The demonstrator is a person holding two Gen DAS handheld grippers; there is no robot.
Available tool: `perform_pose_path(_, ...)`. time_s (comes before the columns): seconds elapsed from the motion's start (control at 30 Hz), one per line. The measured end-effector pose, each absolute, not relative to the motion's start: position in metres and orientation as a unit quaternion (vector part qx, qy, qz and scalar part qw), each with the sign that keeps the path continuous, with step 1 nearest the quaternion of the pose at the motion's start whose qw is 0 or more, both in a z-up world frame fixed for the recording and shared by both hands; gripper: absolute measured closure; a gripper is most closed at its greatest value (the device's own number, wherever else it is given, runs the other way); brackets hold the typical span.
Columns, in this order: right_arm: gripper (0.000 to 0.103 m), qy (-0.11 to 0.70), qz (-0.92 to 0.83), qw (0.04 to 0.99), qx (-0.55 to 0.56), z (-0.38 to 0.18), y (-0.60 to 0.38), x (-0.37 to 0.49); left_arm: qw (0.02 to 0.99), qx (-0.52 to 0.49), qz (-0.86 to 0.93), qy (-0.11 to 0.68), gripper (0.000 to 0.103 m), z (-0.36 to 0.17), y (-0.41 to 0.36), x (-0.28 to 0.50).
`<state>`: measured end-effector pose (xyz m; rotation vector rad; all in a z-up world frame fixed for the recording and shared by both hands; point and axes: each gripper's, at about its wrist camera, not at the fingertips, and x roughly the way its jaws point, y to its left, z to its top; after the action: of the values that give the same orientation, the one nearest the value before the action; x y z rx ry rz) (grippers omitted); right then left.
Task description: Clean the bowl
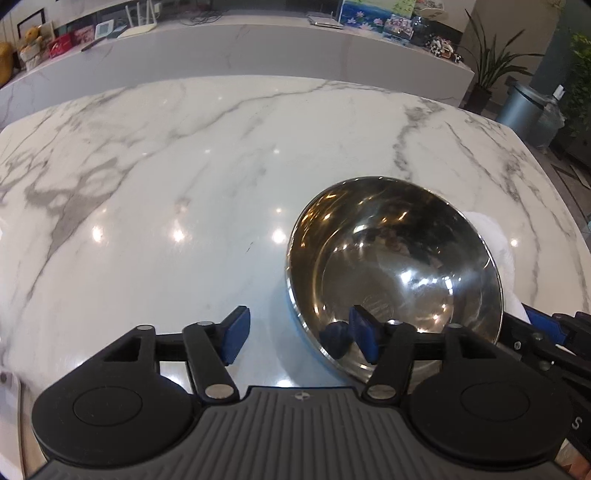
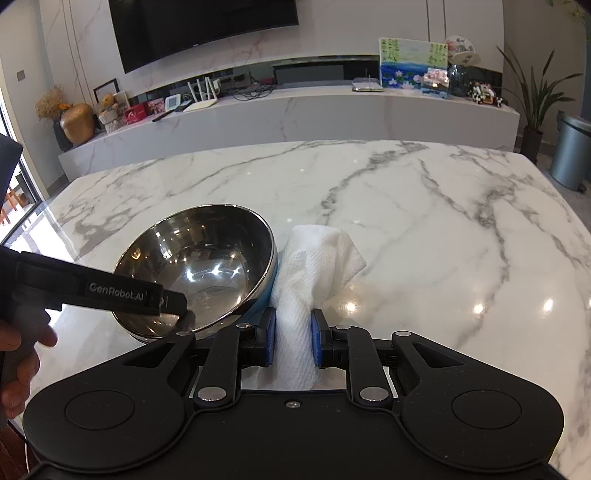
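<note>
A shiny steel bowl (image 1: pixel 395 273) (image 2: pixel 199 266) sits tilted on the white marble table (image 1: pixel 184 177) (image 2: pixel 424 206). My left gripper (image 1: pixel 300 334) is open and straddles the bowl's near rim, with one blue pad (image 1: pixel 364 332) inside and the other outside on the table; neither pad presses the rim. In the right wrist view its black finger (image 2: pixel 110 291) reaches into the bowl. My right gripper (image 2: pixel 293 341) is shut on a white cloth (image 2: pixel 317 266) (image 1: pixel 495 236), which lies against the bowl's outer right side.
A person's hand (image 2: pixel 18 350) holds the left gripper. Behind the table runs a low marble cabinet (image 2: pixel 295 114) with a router, pictures and ornaments under a wall screen (image 2: pixel 199 26). A grey bin (image 2: pixel 570 151) and a potted plant (image 2: pixel 532 99) stand at the right.
</note>
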<state>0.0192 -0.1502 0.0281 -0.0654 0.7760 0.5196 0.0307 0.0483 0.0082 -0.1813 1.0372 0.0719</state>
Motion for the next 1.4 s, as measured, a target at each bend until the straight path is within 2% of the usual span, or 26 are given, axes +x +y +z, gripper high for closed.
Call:
perform_pose_path(0.2, 0.086, 0.374, 0.250, 0.892, -0.034, 0.028, -0.149, 0.019, 0.867, -0.088, 0.015, 0.490, 0.046, 0.018, 0.046, 0.019)
perform_pose_path(0.27, 0.086, 0.374, 0.250, 0.892, -0.035, 0.028, -0.149, 0.019, 0.869, -0.086, 0.016, 0.487, 0.058, 0.022, 0.045, 0.018)
perform_pose_path(0.43, 0.086, 0.373, 0.251, 0.892, -0.041, 0.028, -0.149, 0.017, 0.873, -0.073, 0.017, 0.481, 0.074, 0.024, 0.041, 0.020)
perform_pose_path(0.83, 0.086, 0.408, 0.281, 0.867, -0.056, 0.015, -0.138, 0.012, 0.877, -0.059, 0.030, 0.476, 0.072, 0.017, 0.038, 0.030)
perform_pose_path(0.9, 0.086, 0.411, 0.285, 0.864, -0.059, 0.012, -0.136, 0.010, 0.868, -0.074, 0.029, 0.490, 0.067, 0.012, 0.040, 0.032)
perform_pose_path(0.97, 0.086, 0.413, 0.285, 0.863, -0.061, 0.011, -0.135, 0.010, 0.860, -0.088, 0.024, 0.501, 0.056, 0.008, 0.042, 0.030)
perform_pose_path(1.13, 0.086, 0.413, 0.282, 0.864, -0.062, 0.011, -0.134, 0.010, 0.860, -0.085, 0.027, 0.502, 0.056, 0.009, 0.042, 0.027)
perform_pose_path(1.2, 0.086, 0.412, 0.281, 0.864, -0.062, 0.011, -0.134, 0.009, 0.863, -0.078, 0.027, 0.499, 0.060, 0.011, 0.041, 0.027)
perform_pose_path(1.23, 0.086, 0.412, 0.278, 0.865, -0.064, 0.011, -0.133, 0.009, 0.865, -0.069, 0.026, 0.496, 0.067, 0.012, 0.039, 0.027)
perform_pose_path(1.4, 0.086, 0.398, 0.264, 0.876, -0.066, 0.017, -0.137, 0.011, 0.871, -0.040, 0.021, 0.490, 0.072, 0.011, 0.033, 0.029)
